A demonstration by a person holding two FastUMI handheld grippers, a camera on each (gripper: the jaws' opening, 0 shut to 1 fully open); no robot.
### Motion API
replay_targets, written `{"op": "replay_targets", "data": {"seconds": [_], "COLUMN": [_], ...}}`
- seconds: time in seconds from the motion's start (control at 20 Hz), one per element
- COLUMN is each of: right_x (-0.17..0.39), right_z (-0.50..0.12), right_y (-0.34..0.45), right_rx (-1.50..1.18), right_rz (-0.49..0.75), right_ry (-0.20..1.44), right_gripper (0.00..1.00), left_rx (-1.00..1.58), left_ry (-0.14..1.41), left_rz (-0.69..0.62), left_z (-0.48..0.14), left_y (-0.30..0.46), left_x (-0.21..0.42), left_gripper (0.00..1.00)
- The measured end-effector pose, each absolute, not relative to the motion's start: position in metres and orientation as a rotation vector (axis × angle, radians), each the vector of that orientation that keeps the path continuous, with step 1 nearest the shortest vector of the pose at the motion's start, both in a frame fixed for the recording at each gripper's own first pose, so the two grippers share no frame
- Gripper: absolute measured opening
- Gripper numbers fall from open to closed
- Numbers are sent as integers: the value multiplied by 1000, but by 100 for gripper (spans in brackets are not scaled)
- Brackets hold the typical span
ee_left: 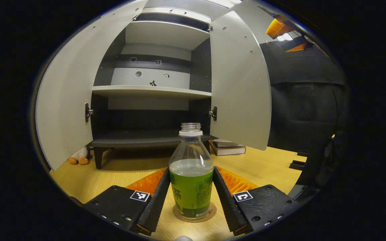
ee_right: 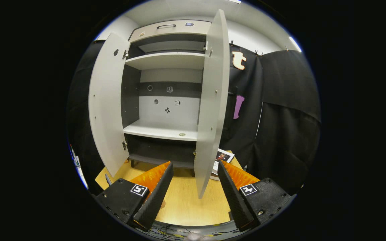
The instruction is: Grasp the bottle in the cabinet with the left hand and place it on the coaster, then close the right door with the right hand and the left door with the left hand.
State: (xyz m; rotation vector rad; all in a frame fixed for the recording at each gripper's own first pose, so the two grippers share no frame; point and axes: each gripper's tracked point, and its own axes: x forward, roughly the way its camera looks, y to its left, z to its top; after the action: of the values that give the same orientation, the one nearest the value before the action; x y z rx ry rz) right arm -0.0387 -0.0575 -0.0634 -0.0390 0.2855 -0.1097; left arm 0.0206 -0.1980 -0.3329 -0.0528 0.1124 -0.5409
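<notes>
A clear bottle with green liquid, a green label and no cap stands upright on a round brown coaster on the wooden table. My left gripper is open, its fingers flanking the bottle closely on both sides. Behind it stands the grey cabinet with both doors open: the left door and the right door. My right gripper is open and holds nothing. It faces the right door, seen nearly edge-on a short way ahead. The left door is swung wide.
Books lie on the table under the right door. An orange and white plush toy sits by the cabinet's left leg. Black cloth walls close the booth to the right. The cabinet shelves look bare.
</notes>
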Motion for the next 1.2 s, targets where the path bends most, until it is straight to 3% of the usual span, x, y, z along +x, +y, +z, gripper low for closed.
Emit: {"op": "replay_targets", "data": {"seconds": [0.6,0.65,0.7,0.75,1.2], "right_x": [-30,-30,-29,-29,-35], "right_z": [-58,-57,-57,-58,-58], "right_y": [-42,-43,-44,-45,-51], "right_rx": [-75,-81,-84,-84,-62], "right_rz": [-61,-64,-66,-66,-82], "right_ry": [277,271,271,273,260], "right_gripper": [82,82,82,82,82], "left_rx": [6,17,22,25,33], "left_ry": [123,126,120,117,51], "left_rz": [-543,-529,-523,-524,-461], "left_z": [-335,-336,-335,-332,-264], "left_y": [-200,-198,-197,-198,-185], "left_x": [17,18,16,18,23], "left_gripper": [78,83,94,97,96]}}
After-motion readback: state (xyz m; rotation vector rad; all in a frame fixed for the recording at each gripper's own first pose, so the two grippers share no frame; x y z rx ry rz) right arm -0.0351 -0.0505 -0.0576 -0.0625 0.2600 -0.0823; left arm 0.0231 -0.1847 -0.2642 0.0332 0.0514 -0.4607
